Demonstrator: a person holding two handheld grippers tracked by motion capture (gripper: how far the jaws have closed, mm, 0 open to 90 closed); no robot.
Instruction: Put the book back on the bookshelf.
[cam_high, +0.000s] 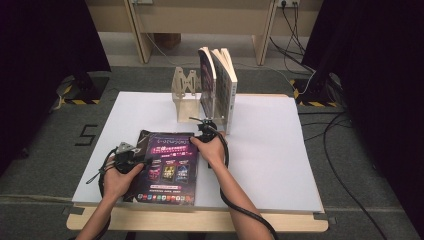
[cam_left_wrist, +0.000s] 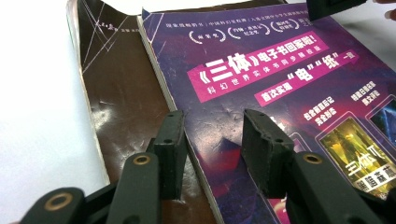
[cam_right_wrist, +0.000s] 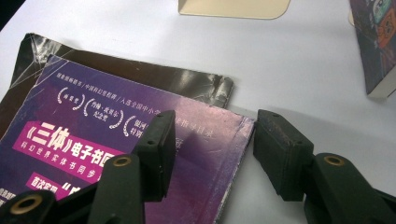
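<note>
High view: a purple book (cam_high: 167, 167) is lying flat on the white table (cam_high: 270, 160), near the front edge, left of centre. Its glossy cover is catching the light; a creased dark brown flap (cam_high: 141, 145) is sticking out along its left side and far edge. Behind it, 2 paperbacks (cam_high: 220, 85) are standing upright and leaning against a pale cut-out wooden bookend (cam_high: 186, 92).

The left gripper (cam_high: 142, 162) is sitting at the book's left edge, the right gripper (cam_high: 200, 131) at its far right corner. Both have matte black, blocky jaws.

Left gripper view: the left gripper (cam_left_wrist: 212, 140) is holding its jaws partly apart, straddling the book's left edge, 1 jaw over the brown flap (cam_left_wrist: 121, 102) and 1 over the purple cover (cam_left_wrist: 280, 79). Pads are not pressing. The cover is showing white Chinese lettering on magenta bands and fine wrinkles.

Right gripper view: the right gripper (cam_right_wrist: 212, 135) is standing wide apart around the book's corner (cam_right_wrist: 205, 140), 1 jaw over the cover, 1 over bare table. Nothing is clamped. The flap's edge (cam_right_wrist: 205, 86) is looking crumpled and shiny.
</note>
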